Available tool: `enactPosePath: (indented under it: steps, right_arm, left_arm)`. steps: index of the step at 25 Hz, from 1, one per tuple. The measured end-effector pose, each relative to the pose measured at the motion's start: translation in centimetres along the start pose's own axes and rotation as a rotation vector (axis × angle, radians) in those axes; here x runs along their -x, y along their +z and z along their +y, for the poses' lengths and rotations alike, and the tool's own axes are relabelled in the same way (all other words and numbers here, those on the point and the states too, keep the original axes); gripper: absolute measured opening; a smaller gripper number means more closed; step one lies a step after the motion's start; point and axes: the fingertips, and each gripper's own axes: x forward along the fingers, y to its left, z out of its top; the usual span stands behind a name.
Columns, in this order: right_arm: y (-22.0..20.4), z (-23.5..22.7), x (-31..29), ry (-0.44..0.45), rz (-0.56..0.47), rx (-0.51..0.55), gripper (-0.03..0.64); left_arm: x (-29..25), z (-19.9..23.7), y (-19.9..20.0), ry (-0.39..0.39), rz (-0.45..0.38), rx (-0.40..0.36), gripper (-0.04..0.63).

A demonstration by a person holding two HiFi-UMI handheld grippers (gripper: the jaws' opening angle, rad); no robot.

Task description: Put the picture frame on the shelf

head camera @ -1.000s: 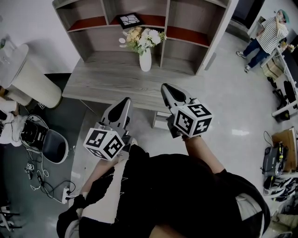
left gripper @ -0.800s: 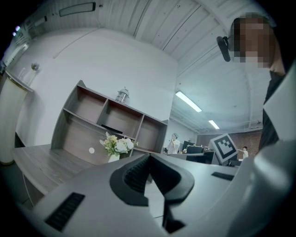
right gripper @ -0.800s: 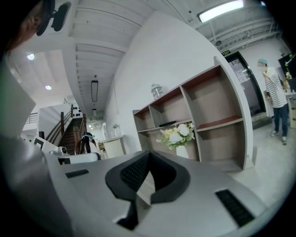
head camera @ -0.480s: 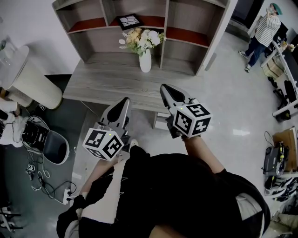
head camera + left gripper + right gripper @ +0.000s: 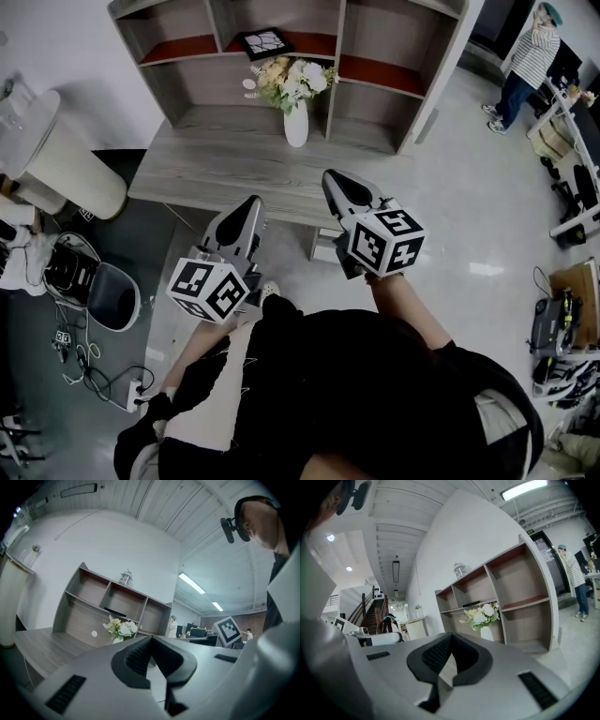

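We are holding the left gripper (image 5: 251,204) and right gripper (image 5: 335,178) side by side at the near edge of the desk (image 5: 187,173), well apart from the shelf (image 5: 375,112) at its back. Both grippers' fingers are pressing together with nothing between them. The frame (image 5: 263,41) is lying flat in the shelf's upper middle compartment, and neither gripper is touching it. A vase (image 5: 296,125) of flowers (image 5: 286,80) is standing on the desk just in front of that compartment, between the grippers and the frame. A jar (image 5: 125,577) is sitting on top of the shelf. A white bin (image 5: 61,159) is standing left of the desk, with a chair (image 5: 103,295) and cables (image 5: 89,361) on the floor nearer us. A person (image 5: 525,66) in a striped shirt is standing far off at upper right.
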Motion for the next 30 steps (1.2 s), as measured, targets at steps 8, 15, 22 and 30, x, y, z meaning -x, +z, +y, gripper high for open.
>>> enactPosePath:
  steps: [8, 15, 22, 30]
  right_arm:
    - [0.5, 0.1, -0.9, 0.002, 0.000, 0.010, 0.003]
    - [1.9, -0.4, -1.2, -0.006, -0.022, 0.025, 0.003]
    - [3.2, -0.9, -1.1, -0.010, -0.045, 0.030, 0.004]
    - [3.8, -1.4, -0.9, -0.006, -0.047, -0.002, 0.005]
  left_arm:
    - [-0.4, 0.8, 0.6, 0.003, -0.007, 0.000, 0.011]
    - [-1.5, 0.9, 1.5, -0.015, -0.021, -0.012, 0.011]
    - [-2.6, 0.3, 2.2, -0.036, -0.030, -0.018, 0.011]
    - [-3.3, 0.1, 2.4, -0.046, -0.033, -0.018, 0.011]
